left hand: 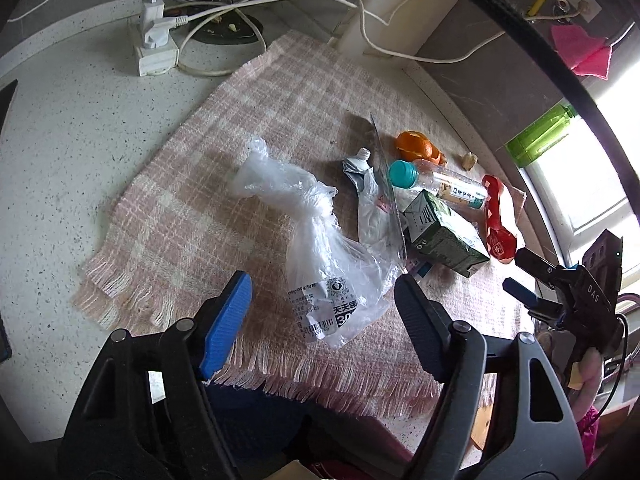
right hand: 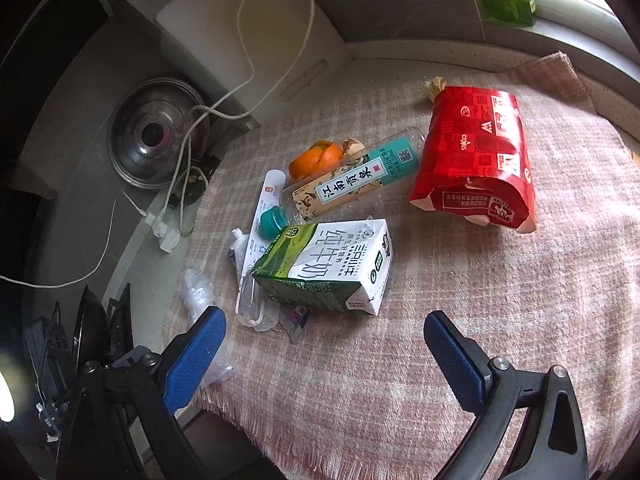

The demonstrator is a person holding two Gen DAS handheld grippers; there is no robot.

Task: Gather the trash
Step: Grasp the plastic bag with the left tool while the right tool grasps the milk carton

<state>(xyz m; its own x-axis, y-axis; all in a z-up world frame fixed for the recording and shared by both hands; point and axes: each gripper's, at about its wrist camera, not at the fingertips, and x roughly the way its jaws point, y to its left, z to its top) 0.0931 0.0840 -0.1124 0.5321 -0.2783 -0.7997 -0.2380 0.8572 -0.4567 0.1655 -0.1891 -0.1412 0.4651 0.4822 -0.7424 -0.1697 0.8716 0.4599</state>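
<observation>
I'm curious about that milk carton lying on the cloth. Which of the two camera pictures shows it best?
The right wrist view: the milk carton lies near the middle there, its white and green printed face turned to the camera, unobstructed. In the left wrist view the carton sits farther off, showing only dark green sides, partly hidden behind a clear plastic wrapper.

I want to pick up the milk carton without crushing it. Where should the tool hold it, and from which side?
Grip the milk carton across its long flat faces near the middle, coming from above with the right tool. It lies on its side on the checked cloth, and the bottle crowds its far end, so the near end is freer.
</observation>
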